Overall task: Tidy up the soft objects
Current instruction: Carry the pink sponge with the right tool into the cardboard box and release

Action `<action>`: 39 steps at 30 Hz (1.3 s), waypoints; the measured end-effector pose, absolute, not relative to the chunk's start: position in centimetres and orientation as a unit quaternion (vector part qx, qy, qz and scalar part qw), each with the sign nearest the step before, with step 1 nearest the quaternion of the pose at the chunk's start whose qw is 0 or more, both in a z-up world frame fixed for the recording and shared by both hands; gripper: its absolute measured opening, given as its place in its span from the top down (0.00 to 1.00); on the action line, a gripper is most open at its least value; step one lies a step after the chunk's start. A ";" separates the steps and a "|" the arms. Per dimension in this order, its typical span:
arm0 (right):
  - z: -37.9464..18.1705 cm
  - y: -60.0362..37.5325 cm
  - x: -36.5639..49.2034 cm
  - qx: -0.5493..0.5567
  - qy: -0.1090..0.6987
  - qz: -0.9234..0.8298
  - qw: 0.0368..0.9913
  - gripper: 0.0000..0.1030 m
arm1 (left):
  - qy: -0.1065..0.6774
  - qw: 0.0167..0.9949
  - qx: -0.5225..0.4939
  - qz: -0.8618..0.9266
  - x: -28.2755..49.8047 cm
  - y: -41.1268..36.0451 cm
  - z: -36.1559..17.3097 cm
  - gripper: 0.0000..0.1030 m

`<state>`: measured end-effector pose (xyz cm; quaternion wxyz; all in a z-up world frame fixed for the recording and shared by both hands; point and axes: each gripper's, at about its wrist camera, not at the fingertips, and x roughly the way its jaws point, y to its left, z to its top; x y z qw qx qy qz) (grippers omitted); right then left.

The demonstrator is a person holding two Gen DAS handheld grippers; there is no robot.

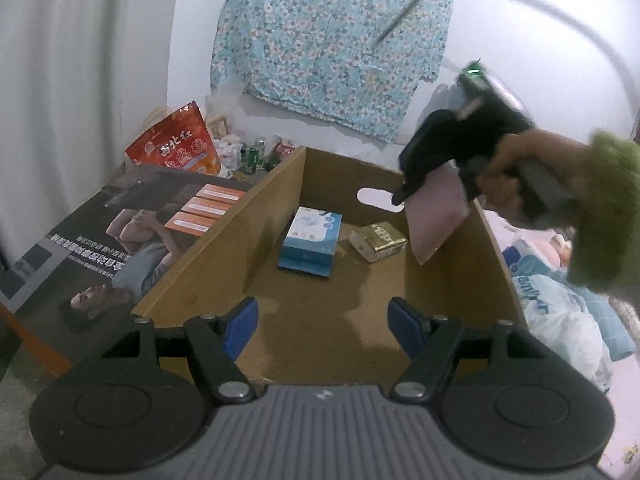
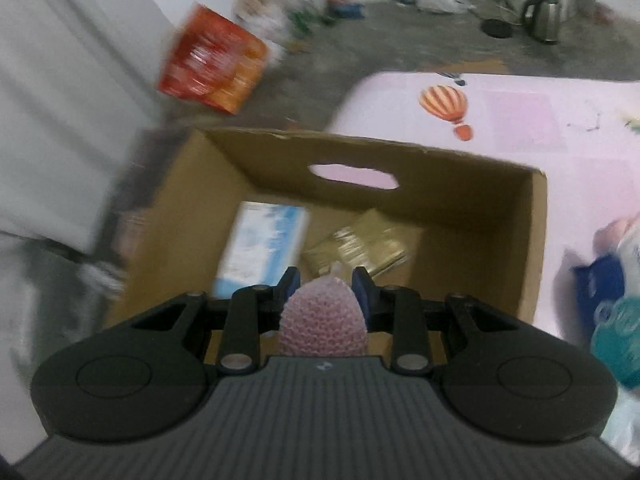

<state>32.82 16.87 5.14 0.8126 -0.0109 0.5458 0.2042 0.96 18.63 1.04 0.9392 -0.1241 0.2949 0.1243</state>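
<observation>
An open cardboard box (image 1: 224,236) holds a blue-and-white tissue pack (image 1: 310,240) and a gold pack (image 1: 378,240). My left gripper (image 1: 322,326) is open and empty over the box's near edge. My right gripper (image 2: 326,284) is shut on a pink knitted cloth (image 2: 324,320) above the box (image 2: 532,240). In the left wrist view the right gripper (image 1: 404,196) holds the pink cloth (image 1: 436,216) hanging over the box's right wall. The same tissue pack (image 2: 264,248) and gold pack (image 2: 368,248) lie below it.
A large printed carton (image 1: 120,240) lies left of the box, with a red snack bag (image 1: 176,148) and cans behind. A pink mat (image 2: 520,116) lies right of the box, with plastic-wrapped packs (image 1: 560,304) and a teal item (image 2: 616,328) on it. A kettle (image 2: 542,16) stands far back.
</observation>
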 end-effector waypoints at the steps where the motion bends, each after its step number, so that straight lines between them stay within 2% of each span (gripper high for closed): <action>1: 4.5 17.6 33.6 -0.024 0.549 0.192 0.813 0.73 | 0.295 0.939 -0.126 0.124 1.0 18.8 0.9 0.30; 11: -2.4 19.8 37.0 -0.054 0.592 0.114 0.796 0.73 | 0.300 0.937 -0.136 0.118 1.4 19.8 0.2 0.30; 16: -2.5 19.9 37.3 -0.012 0.594 0.142 0.792 0.72 | 0.306 0.934 -0.142 0.116 1.5 19.9 0.0 0.30; 31: -3.3 20.3 38.1 -0.080 0.596 0.092 0.794 0.71 | 0.307 0.933 -0.150 0.112 1.5 19.8 -0.2 0.30; 34: -3.9 20.8 38.1 -0.059 0.607 0.095 0.787 0.64 | 0.308 0.932 -0.151 0.114 1.3 19.9 -0.1 0.30; 39: -2.6 20.6 37.4 -0.036 0.602 0.119 0.789 0.38 | 0.304 0.934 -0.151 0.114 0.8 19.8 0.2 0.30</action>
